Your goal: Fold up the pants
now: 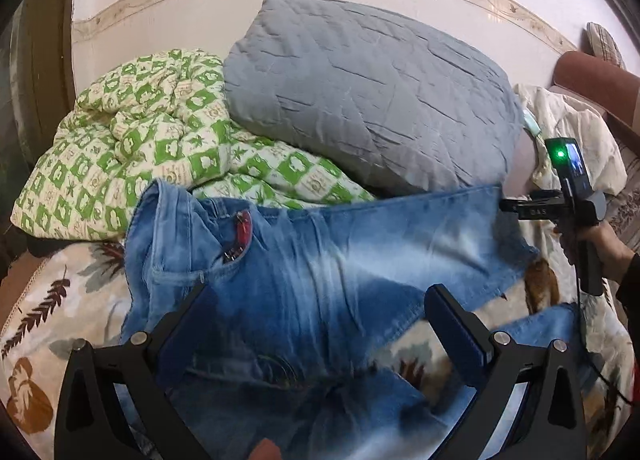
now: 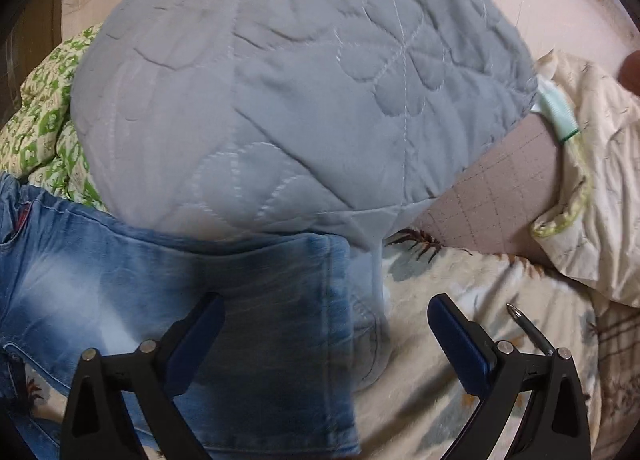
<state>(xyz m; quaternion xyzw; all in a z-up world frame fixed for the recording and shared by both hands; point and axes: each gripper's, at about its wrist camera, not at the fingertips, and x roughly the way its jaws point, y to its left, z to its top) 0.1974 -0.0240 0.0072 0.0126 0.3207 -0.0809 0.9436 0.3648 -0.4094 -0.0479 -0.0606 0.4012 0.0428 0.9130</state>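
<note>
Faded blue jeans [image 1: 320, 252] lie spread on a leaf-print bedspread [image 1: 48, 324], waistband to the left, one leg stretching right. My left gripper [image 1: 320, 304] is open and empty, hovering over the crotch and thigh area. My right gripper [image 2: 326, 316] is open and empty above the hem end of a jeans leg [image 2: 260, 292]. In the left wrist view the right gripper [image 1: 508, 205] sits by that leg's hem at the right, held by a hand.
A grey quilted pillow [image 1: 372, 99] lies just behind the jeans, also filling the right wrist view [image 2: 280, 91]. A green checked quilt [image 1: 152, 139] is heaped at back left. Cream bedding [image 2: 600, 187] lies at right. A pen [image 2: 528, 328] lies by the right finger.
</note>
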